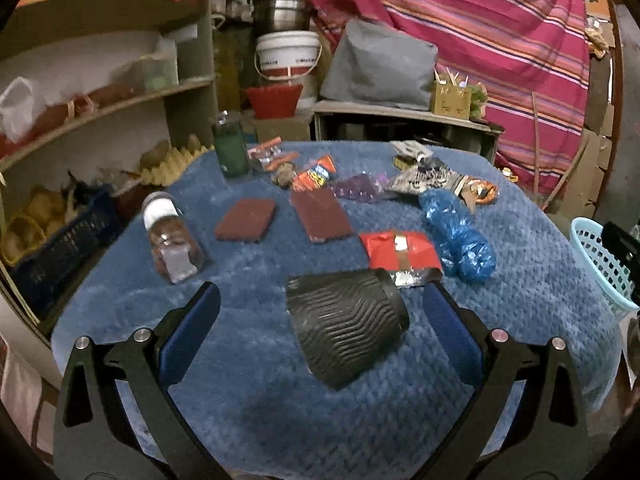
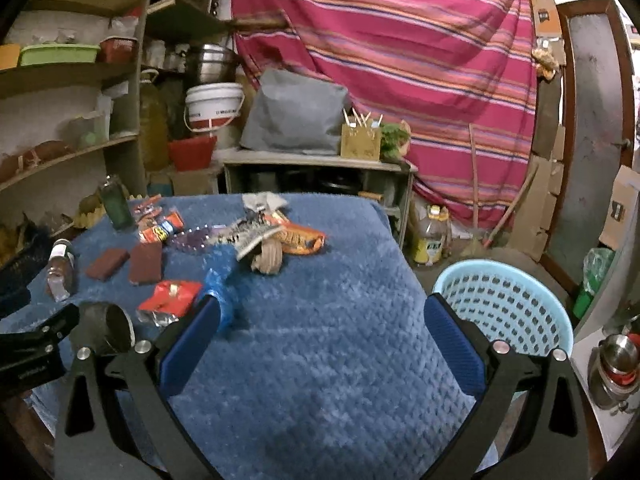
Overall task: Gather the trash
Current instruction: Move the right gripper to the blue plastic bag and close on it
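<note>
Black left tool [image 1: 320, 300] hovers wide apart over toppled ribbed cup [image 1: 346, 326].

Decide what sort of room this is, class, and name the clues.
Probably a household storeroom or pantry: wooden shelves holding tubs, a white bucket beneath steel pots, and stacked cardboard boxes beside a striped cloth.

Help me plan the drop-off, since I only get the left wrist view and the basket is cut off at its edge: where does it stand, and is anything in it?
Observer: The light blue basket sits just past the table's right edge, below tabletop level; no trash shows in the visible part of its inside.
Operator: And the right gripper?
Observer: The right gripper is open and empty, over bare blue blanket.
Operator: Anything near the basket?
Observer: A yellow-labelled bottle stands on the floor beyond it.
</note>
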{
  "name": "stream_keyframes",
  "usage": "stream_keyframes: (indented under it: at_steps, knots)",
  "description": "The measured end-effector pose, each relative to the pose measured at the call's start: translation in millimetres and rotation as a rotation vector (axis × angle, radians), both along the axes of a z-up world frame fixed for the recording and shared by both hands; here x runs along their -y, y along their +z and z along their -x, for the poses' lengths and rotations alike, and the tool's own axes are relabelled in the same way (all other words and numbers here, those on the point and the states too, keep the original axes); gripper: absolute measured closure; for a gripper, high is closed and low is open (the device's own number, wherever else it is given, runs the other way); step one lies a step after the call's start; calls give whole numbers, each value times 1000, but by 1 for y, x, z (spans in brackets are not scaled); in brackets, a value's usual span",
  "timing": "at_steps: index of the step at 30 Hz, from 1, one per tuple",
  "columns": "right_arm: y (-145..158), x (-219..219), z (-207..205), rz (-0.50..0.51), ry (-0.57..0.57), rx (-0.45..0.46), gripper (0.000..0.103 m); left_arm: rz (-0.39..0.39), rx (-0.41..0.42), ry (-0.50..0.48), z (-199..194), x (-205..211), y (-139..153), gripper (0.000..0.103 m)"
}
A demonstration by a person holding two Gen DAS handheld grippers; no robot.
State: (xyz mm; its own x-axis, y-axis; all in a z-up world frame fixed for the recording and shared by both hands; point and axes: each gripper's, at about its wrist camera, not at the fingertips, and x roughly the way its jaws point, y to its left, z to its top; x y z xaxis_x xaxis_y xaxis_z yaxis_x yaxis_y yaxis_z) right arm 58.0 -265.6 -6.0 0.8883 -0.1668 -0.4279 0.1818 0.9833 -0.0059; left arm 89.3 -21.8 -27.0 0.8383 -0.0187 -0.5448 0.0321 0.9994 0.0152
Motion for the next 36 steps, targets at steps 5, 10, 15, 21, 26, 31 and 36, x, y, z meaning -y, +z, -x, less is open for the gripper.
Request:
stream_keyframes:
  at_steps: [5, 10, 15, 21, 26, 31, 36]
  knots:
    - [-8, 14, -1, -13, -41, -13, 4, -1, -15, 12, -11, 7, -16, 5]
    - [-16, 27, -6, -50, -63, -43, 4, 25, -74, 21, -26, 8, -31, 5]
    - [-21, 29, -8, -49, -75, -51, 4, 43, -110, 24, -37, 9, -44, 5]
    - [-25, 28, -11, -55, -75, -68, 4, 51, -123, 22, -45, 10, -52, 5]
    - [-30, 25, -18, -53, -72, -96, 4, 50, -117, -8, -44, 10, -47, 16]
    - [-33, 16, -22, -45, -73, -86, 4, 3, -127, -58, -42, 17, -46, 25]
    - [-34, 7, -29, -44, -66, -88, 4, -14, -96, -77, -35, 14, -38, 25]
